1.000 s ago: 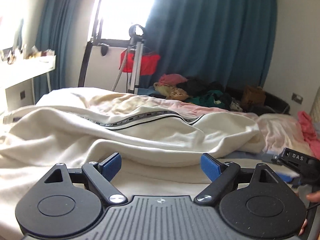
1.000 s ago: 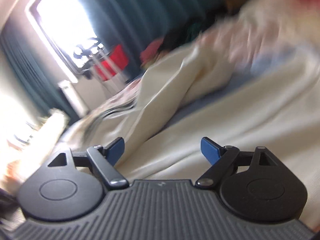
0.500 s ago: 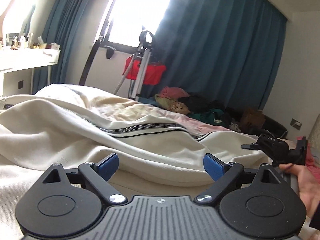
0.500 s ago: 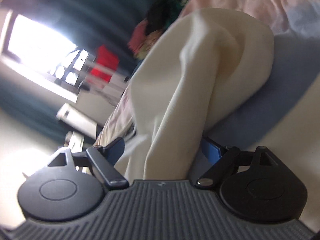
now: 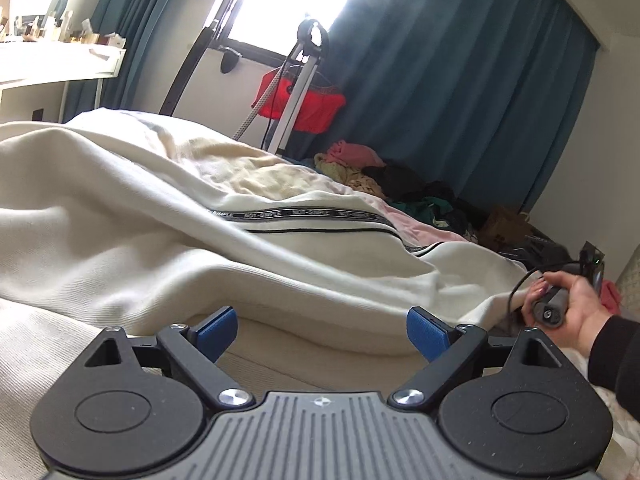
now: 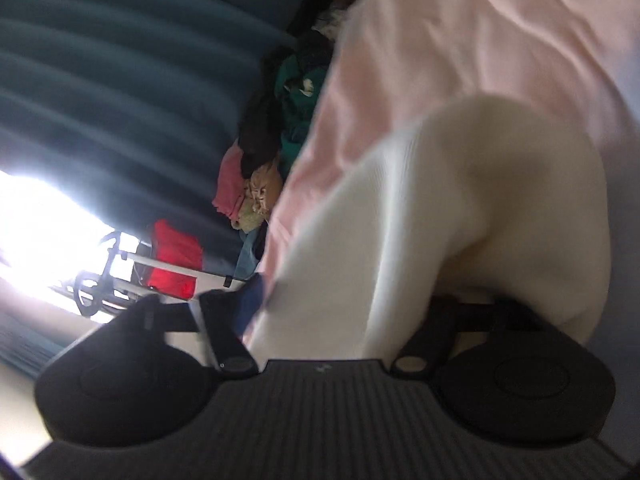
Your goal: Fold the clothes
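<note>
A cream garment with a black lettered stripe lies crumpled across the bed. My left gripper is open and empty, low over the bed in front of a fold of it. My right gripper is rolled on its side, with a thick fold of the cream garment between its fingers. The left blue pad touches the cloth; the right pad is hidden behind it. The frame is blurred, so I cannot tell if the jaws have closed. In the left wrist view a hand holds the right gripper's handle at the garment's right end.
A pink sheet covers the bed under the garment. A pile of clothes lies at the bed's far side before teal curtains. A stand with a red cloth is by the window. A white desk is at left.
My right gripper has rolled further onto its side and pushed onto the cream fold, which now fills the gap between its fingers. My left gripper has tilted up slightly.
</note>
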Motion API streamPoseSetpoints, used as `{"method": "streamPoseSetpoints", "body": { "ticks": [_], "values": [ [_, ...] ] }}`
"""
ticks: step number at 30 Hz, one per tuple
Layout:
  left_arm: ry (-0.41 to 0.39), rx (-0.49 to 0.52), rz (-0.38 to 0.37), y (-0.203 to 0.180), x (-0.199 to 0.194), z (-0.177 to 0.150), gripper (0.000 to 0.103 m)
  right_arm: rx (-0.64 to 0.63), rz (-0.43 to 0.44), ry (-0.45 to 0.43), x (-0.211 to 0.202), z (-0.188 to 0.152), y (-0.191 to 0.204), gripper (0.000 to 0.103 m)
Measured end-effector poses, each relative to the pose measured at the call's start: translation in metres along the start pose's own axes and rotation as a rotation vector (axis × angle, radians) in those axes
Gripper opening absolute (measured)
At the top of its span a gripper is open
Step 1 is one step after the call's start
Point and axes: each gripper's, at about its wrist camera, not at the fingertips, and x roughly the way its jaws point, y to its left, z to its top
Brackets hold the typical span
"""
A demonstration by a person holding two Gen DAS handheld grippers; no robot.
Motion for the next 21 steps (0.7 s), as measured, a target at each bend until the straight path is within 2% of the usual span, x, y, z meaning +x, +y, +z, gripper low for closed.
{"method": "streamPoseSetpoints", "body": {
  "ticks": [1,6,8,10,12,17,19,21],
  "values": [
    [0.006,-0.012,-0.001,0.002,0.001,0.000,0.093,-0.025,0.001,-0.026,-0.004,0.006,0.007,0.012],
    [0.002,-0.022,0.003,0.002,-0.003,0.000,0.093,-0.237,0.083,-0.183,-0.050,0.037,0.057,0.010],
    [-0.004,-0.007,0.002,-0.002,-0.006,-0.001,0.093,-0.262,0.089,-0.275,-0.074,0.050,0.052,0.010],
    [-0.008,0.014,0.000,-0.008,-0.009,-0.002,0.093,-0.269,0.054,-0.316,-0.089,0.058,0.030,0.010],
    [-0.009,0.038,-0.001,-0.014,-0.010,-0.004,0.093,-0.236,-0.011,-0.313,-0.099,0.064,-0.011,0.010],
    [-0.015,0.097,-0.003,-0.028,-0.013,-0.008,0.093,-0.150,-0.182,-0.162,-0.115,0.051,-0.116,0.009],
    [-0.012,0.112,-0.003,-0.031,-0.012,-0.009,0.093,-0.145,-0.188,-0.141,-0.118,0.041,-0.133,0.008],
    [-0.014,0.146,0.009,-0.031,-0.014,-0.009,0.093,-0.130,-0.186,-0.133,-0.120,0.039,-0.135,0.008]
  ]
}}
